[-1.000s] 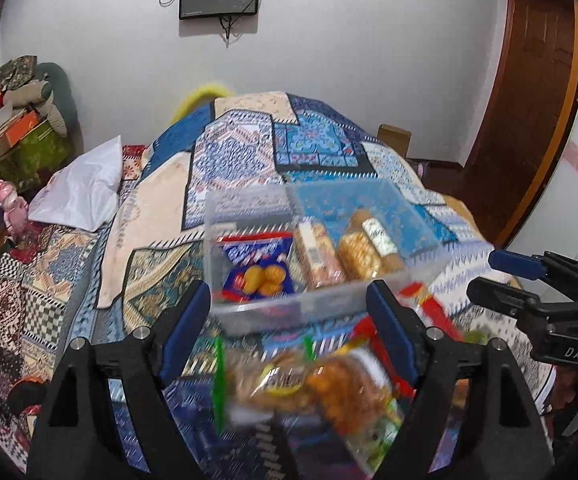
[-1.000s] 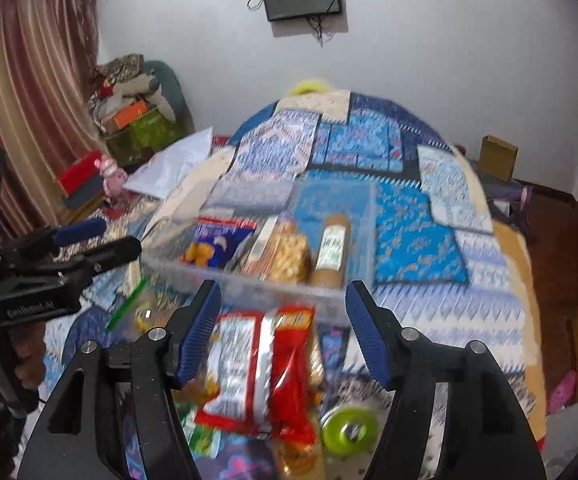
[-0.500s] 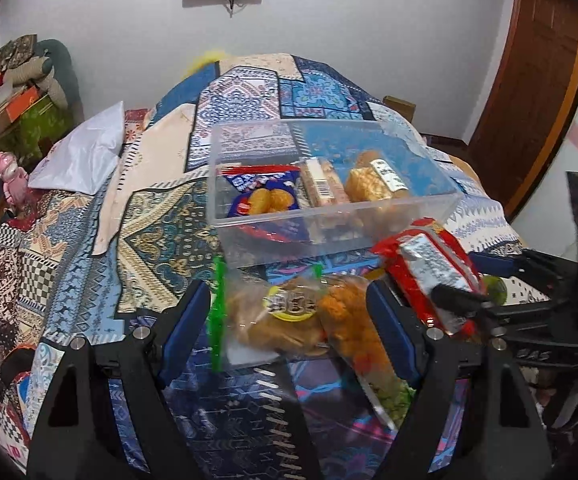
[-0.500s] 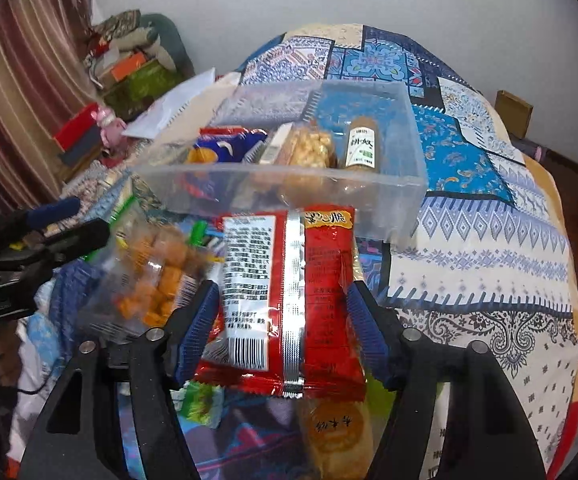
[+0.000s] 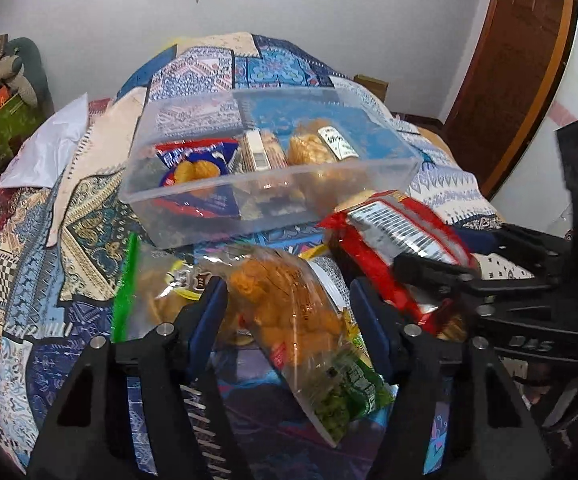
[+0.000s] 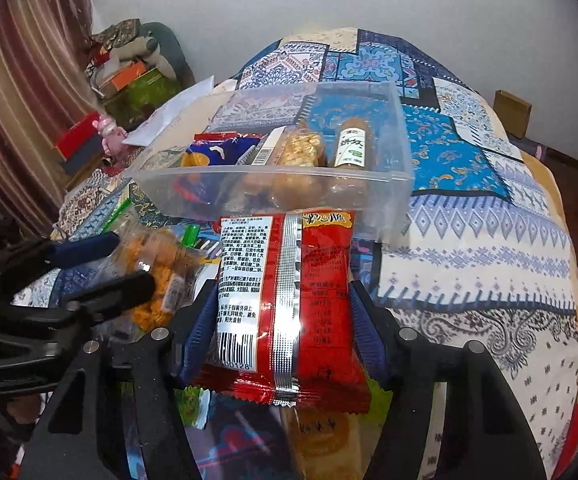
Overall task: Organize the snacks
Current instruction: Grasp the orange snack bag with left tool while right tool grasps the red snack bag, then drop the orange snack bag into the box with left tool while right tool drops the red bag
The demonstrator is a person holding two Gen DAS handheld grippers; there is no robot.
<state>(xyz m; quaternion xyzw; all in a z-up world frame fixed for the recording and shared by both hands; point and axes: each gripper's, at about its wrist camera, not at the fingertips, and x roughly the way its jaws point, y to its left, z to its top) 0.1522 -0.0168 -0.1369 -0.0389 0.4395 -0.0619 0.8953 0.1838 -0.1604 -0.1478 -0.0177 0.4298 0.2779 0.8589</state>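
Observation:
A clear plastic container [image 5: 269, 178] [image 6: 269, 172] sits on the patterned quilt and holds several snacks: a blue bag, a barcoded pack, a nut bag and a brown tube. In front of it lies a heap of loose snacks. My left gripper [image 5: 289, 308] [image 6: 129, 260] is low over the heap, its jaws closing with a clear bag of orange snacks [image 5: 285, 300] [image 6: 157, 264] between them; the far pad still shows a gap. The jaws of my right gripper [image 6: 281, 312] [image 5: 437, 250] are closing too, both pads against the edges of a red snack packet [image 6: 285, 300] [image 5: 401, 232].
More packets lie under the grippers: a green pea packet [image 5: 345, 392], a zip bag with a green strip [image 5: 161, 292], a round orange pack [image 6: 321, 432]. A white pillow [image 5: 49, 148] and a pink toy [image 6: 109, 132] lie left; a cardboard box [image 6: 513, 114] and wooden door [image 5: 509, 80] lie right.
Both grippers have come down and tilted over the snack heap. The left jaws have narrowed around the orange snack bag. The right jaws now hug the red packet.

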